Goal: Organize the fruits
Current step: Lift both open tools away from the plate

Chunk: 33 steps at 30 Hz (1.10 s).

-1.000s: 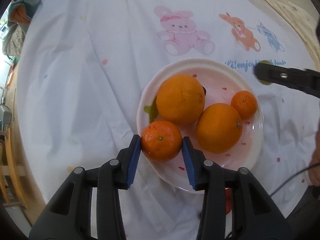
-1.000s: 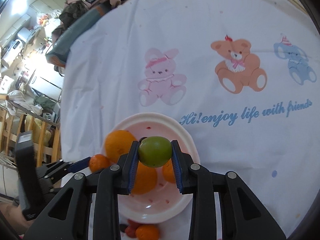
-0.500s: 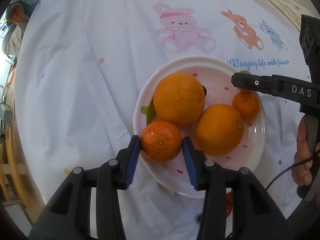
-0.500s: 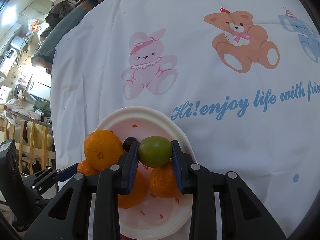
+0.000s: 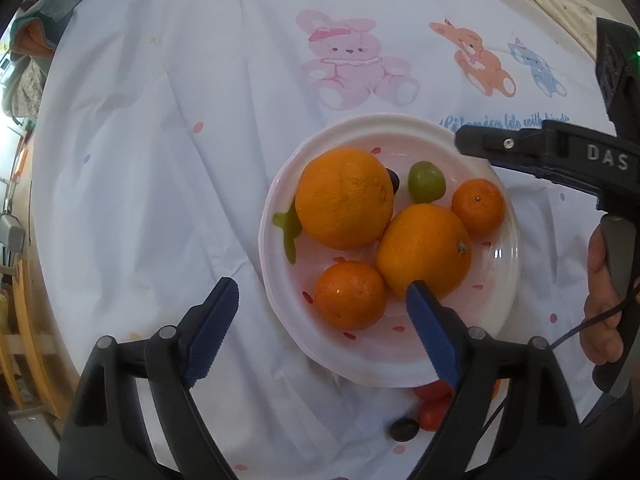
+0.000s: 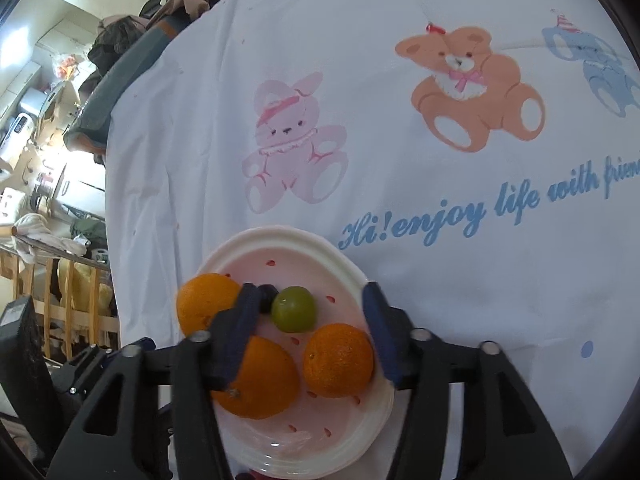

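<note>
1. Left wrist view: the left gripper (image 5: 320, 304) is spread wide, ridged blue pads flanking a dimpled small mandarin (image 5: 350, 295) on the glossy white plate (image 5: 496, 320).
2. Right gripper (image 6: 310, 312) is likewise held wide; the smooth green fruit (image 6: 294, 308) lies free on the plate (image 6: 340, 260).
3. A dark fruit (image 5: 394, 181) is mostly hidden behind the large orange (image 5: 345, 197).
4. Red fruits (image 5: 434, 404) are half-hidden by a finger.

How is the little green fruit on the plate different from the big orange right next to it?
The green fruit is green and smooth-skinned; the big orange is orange with a dimpled peel. The green fruit is much smaller than the big orange. The green fruit sits toward the far rim, while the big orange fills the left side of the plate. Both are round, both rest in the plate, and no gripper holds either one.
</note>
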Motion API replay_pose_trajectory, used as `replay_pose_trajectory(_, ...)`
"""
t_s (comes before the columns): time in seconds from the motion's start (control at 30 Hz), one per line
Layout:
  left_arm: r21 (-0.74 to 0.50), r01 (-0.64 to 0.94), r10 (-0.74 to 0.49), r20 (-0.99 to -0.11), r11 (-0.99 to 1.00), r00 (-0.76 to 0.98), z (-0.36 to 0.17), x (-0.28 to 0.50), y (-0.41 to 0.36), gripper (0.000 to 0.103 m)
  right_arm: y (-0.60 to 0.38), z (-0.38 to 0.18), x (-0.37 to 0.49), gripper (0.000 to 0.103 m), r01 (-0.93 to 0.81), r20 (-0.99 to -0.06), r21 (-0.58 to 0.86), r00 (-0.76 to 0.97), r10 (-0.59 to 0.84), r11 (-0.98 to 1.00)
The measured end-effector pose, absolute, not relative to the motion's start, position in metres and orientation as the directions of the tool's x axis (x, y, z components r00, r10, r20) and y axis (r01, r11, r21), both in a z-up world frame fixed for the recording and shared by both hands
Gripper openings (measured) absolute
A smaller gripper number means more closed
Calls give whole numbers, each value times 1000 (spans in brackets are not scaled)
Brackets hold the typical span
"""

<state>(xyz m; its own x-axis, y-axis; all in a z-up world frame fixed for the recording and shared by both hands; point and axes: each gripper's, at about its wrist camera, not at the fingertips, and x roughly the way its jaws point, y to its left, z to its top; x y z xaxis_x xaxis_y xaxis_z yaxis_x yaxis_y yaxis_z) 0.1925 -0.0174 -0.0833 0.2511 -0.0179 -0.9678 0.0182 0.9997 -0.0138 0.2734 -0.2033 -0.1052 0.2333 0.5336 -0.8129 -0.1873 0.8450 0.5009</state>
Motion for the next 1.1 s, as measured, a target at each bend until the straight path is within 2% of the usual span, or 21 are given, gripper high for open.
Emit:
replay_pose_trajectory(0.67,-75,-26,-60,-930,997,363,-24,166,-4,83,-201,-19,216,63,-257,-760,506,318,566,824)
replay_pose_trajectory(0.83,15,38,-1,-920,999,392,-9,151,-9,83,-200,3,187,63,-296,-763,461,348,544,837)
replay_pose_trajectory(1.1,-17,13,-21,-922,1000,387,-1,117,-4,83,-210,15,151,63,-315,-775,410,374,509,856)
